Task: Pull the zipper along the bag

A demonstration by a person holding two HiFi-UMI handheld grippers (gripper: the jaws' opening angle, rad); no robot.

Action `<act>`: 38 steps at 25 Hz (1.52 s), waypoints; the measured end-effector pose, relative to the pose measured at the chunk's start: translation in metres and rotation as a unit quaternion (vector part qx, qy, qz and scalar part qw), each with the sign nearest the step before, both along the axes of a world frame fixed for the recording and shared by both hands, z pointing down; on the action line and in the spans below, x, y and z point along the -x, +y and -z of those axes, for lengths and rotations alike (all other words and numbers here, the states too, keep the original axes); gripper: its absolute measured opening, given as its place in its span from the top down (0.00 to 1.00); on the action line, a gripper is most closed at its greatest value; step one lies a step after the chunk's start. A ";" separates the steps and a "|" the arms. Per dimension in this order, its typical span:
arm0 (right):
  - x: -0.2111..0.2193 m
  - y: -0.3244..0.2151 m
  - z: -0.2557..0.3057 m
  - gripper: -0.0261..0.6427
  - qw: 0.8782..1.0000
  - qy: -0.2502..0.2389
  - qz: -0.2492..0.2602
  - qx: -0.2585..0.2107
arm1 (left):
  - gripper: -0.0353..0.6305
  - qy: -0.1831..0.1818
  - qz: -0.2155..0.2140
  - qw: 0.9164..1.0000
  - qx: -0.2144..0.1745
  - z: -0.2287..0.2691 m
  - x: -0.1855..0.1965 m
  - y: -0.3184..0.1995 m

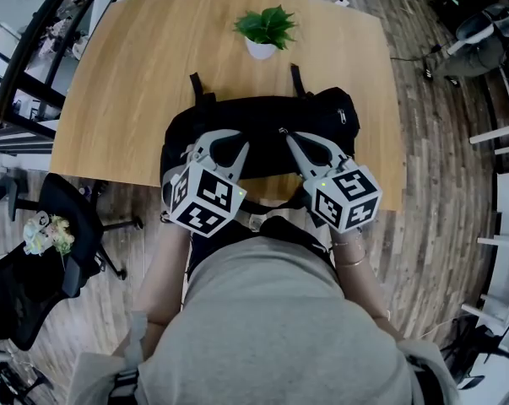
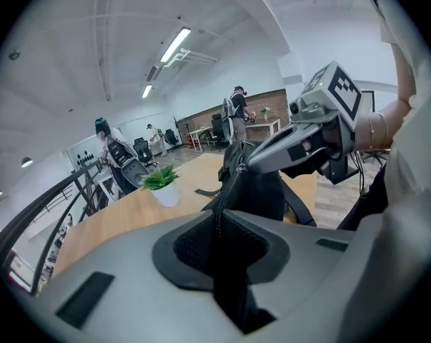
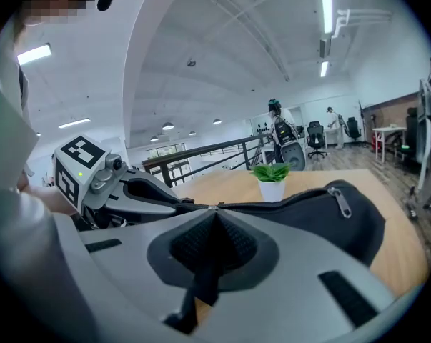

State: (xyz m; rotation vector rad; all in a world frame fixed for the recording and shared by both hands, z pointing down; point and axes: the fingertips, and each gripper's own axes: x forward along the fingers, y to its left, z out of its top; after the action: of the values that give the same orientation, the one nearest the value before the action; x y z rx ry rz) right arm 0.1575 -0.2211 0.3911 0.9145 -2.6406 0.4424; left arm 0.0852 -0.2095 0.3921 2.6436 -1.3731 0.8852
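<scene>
Two hand-held grippers are both working on the black bag (image 1: 322, 116), which is sitting at the near edge of the desk (image 1: 136, 74), right in front of the person.

Starting at 9 o'clock: the left hand-held gripper (image 2: 219, 216) is clamping down on a fold of the bag's fabric next to the zipper track (image 2: 226, 188), so it looks like it's acting as the anchor. From its own view the track is running straight ahead toward 12 o'clock, and the other tool is coming in from about 1 o'clock.

Moving over, the right hand-held gripper (image 3: 214, 211) is closed tight, and the little metal zipper pull (image 2: 241, 168) seems to be pinched right at its tips. The two tips are sitting near each other on the same line.

Key thing imo: the bag's long axis is lying 9 to 3 across the desk, and the rest of the bag is stretching off toward 3 o'clock from the right tool. So the right hand is the nearer one and I'd guess the pull is heading toward 3, away from the anchor.
</scene>
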 end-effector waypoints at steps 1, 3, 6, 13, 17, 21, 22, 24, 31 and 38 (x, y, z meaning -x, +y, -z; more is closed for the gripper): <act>-0.001 0.000 0.000 0.94 1.000 -0.001 0.002 0.001 | 0.87 0.000 0.002 1.000 0.000 0.001 0.000 0.000; -0.002 0.001 0.000 0.94 1.000 -0.005 0.006 0.003 | 0.87 0.000 0.005 1.000 -0.002 0.002 -0.001 0.001; -0.003 0.001 0.001 0.94 1.000 -0.009 0.009 0.005 | 0.87 0.001 0.014 1.000 -0.006 0.004 -0.001 0.002; -0.006 -0.004 0.000 0.94 1.000 -0.016 0.006 0.015 | 0.87 -0.001 0.032 0.999 -0.011 0.006 0.001 -0.001; -0.023 -0.017 0.000 0.95 0.999 -0.024 -0.022 0.022 | 0.87 -0.004 0.039 0.999 -0.011 0.008 0.007 -0.004; -0.039 -0.027 0.001 0.94 0.999 -0.023 -0.039 0.022 | 0.87 -0.002 0.046 0.999 -0.013 0.009 0.009 -0.006; -0.042 -0.029 0.002 0.94 0.998 -0.023 -0.044 0.023 | 0.87 0.001 0.049 0.999 -0.012 0.009 0.009 -0.006; -0.051 -0.032 0.002 0.94 0.998 -0.021 -0.054 0.021 | 0.87 0.006 0.052 0.999 -0.012 0.009 0.010 -0.006; -0.074 -0.043 0.002 0.94 0.996 -0.017 -0.084 0.015 | 0.87 0.015 0.060 0.998 -0.010 0.006 0.011 -0.008; -0.099 -0.055 0.003 0.94 0.992 -0.022 -0.121 0.014 | 0.87 0.024 0.060 0.998 -0.007 0.005 0.013 -0.009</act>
State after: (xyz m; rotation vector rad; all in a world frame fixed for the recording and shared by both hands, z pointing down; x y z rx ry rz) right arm 0.2563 -0.2757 0.3879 1.2355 -2.5650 0.5616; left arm 0.0718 -0.2181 0.3874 2.5430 -1.5130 0.7966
